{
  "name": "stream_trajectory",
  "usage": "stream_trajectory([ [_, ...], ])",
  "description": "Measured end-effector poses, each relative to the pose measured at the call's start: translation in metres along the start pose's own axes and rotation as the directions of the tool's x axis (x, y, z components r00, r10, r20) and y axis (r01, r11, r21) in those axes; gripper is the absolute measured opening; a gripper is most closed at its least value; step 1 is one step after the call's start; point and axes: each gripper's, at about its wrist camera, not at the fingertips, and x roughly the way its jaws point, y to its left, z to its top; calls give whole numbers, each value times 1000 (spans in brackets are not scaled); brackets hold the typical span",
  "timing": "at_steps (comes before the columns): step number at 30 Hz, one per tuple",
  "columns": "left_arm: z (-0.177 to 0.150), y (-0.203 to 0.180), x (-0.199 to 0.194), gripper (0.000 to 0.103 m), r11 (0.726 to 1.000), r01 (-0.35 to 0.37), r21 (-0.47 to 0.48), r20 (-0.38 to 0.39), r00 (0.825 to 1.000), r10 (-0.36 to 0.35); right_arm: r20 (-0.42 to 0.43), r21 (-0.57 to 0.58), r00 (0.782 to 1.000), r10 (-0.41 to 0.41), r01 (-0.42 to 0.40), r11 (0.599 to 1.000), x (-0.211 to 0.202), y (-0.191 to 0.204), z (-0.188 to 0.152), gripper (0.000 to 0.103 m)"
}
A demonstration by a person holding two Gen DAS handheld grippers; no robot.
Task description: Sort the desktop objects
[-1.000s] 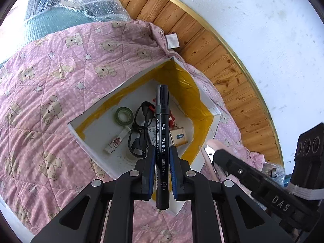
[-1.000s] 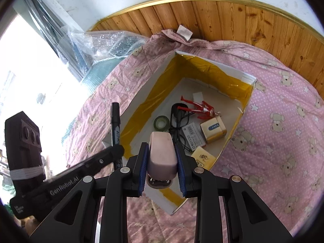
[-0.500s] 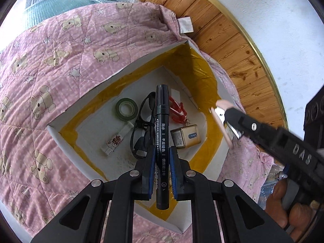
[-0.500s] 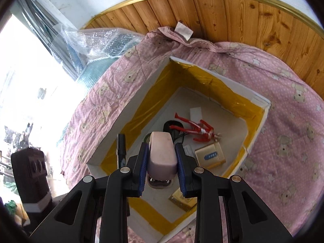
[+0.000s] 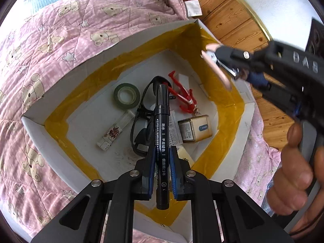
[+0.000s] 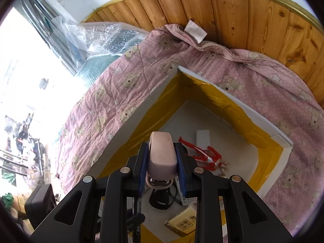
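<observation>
My left gripper (image 5: 161, 158) is shut on a black marker (image 5: 162, 125), held above the white box (image 5: 66, 58) lined with yellow tape. In that box lie a green tape roll (image 5: 126, 98), black glasses (image 5: 141, 125), a red toy figure (image 5: 183, 97), a gold tin (image 5: 195, 128) and a small printed tube (image 5: 115, 130). My right gripper (image 6: 161, 156) is shut on a pink stapler (image 6: 161, 151) over the box's (image 6: 267, 121) near side; the toy figure (image 6: 204, 156) lies below it. The right gripper with the pink stapler (image 5: 216, 66) also shows over the box's far right corner.
The box rests on a pink bear-print quilt (image 5: 50, 40) against wooden panelling (image 6: 222, 12). Bubble wrap (image 6: 101, 34) lies beyond the quilt. A hand (image 5: 293, 172) grips the right tool's handle at the right edge of the left wrist view.
Both grippers have moved forward and lower over the box. The right gripper with the stapler has swung from the box's near side to above its far right corner.
</observation>
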Motion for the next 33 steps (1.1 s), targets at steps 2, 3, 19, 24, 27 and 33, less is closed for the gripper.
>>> stream_trajectory([
  [2,0,0,0,14,1000,-12,4,5,1000,12,0,-9,1000,-2,2,1000,4,2,5,28],
  [3,1,0,0,14,1000,-19,11,12,1000,19,3,-19,1000,-4,5,1000,7,4,8,28],
  [19,5,8,-18,38,999,52,18,20,998,-52,36,-10,999,-20,21,1000,-16,-2,-12,57],
  [24,0,4,-30,38,998,52,39,28,998,-53,31,-82,999,-32,34,996,-44,18,-41,57],
  [27,-3,-4,-39,38,997,44,68,37,998,-46,21,-117,998,-56,59,991,-55,25,-58,57],
  [33,-17,-18,-59,39,993,25,119,47,998,-31,5,-127,991,-133,132,983,-75,25,-89,58],
])
